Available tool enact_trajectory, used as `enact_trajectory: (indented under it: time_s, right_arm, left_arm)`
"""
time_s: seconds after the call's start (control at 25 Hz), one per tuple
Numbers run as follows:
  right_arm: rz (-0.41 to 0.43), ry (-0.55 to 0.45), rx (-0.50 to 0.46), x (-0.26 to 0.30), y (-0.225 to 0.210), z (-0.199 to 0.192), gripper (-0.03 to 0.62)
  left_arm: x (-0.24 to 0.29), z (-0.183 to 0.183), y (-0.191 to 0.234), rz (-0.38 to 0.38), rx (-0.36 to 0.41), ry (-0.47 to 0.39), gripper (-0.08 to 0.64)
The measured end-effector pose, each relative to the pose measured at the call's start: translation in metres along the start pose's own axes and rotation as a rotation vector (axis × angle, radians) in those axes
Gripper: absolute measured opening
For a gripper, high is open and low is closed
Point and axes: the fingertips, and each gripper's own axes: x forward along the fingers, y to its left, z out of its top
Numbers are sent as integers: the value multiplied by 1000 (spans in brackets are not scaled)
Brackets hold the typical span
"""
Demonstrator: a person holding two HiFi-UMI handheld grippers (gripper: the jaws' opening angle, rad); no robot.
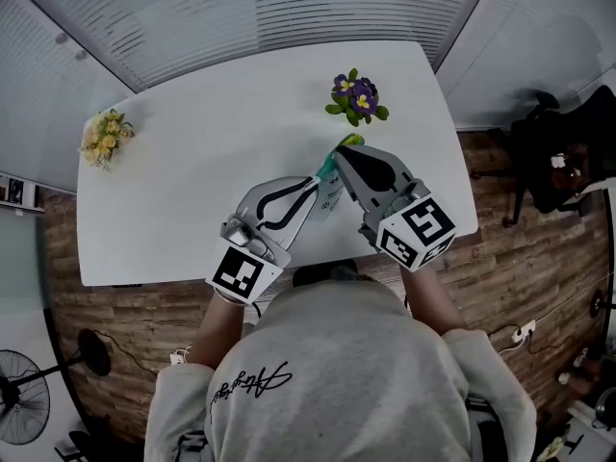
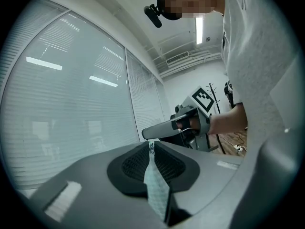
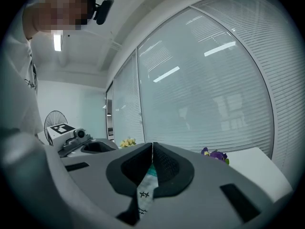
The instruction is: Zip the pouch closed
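In the head view a small pale pouch (image 1: 328, 196) with a teal edge hangs between both grippers, above the white table (image 1: 192, 171) near its front edge. My left gripper (image 1: 310, 185) is shut on a pale green strip of the pouch (image 2: 156, 187), with a small metal piece at the jaw tips (image 2: 152, 146). My right gripper (image 1: 340, 155) is shut on the pouch's star-printed fabric (image 3: 144, 193). The two grippers' tips stand close together, each gripper showing in the other's view: the right gripper (image 2: 157, 132) and the left gripper (image 3: 88, 147). Most of the pouch is hidden by the jaws.
A pot of purple flowers (image 1: 357, 97) stands at the back right of the table, just beyond the right gripper. A bunch of yellow flowers (image 1: 106, 135) lies at the left edge. A fan (image 1: 24, 393) and a dark chair (image 1: 563, 162) stand on the wooden floor.
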Motion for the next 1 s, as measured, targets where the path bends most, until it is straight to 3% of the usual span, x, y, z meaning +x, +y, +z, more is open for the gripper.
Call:
enact_trajectory:
  time_s: [0.64, 1.0]
  right_arm:
    - [-113, 70, -181, 6, -11, -6, 8]
    - [-160, 105, -275, 18, -20, -6, 8]
  left_arm:
    - [5, -10, 4, 27, -84, 96, 31]
    - [13, -26, 17, 36, -176, 166, 29]
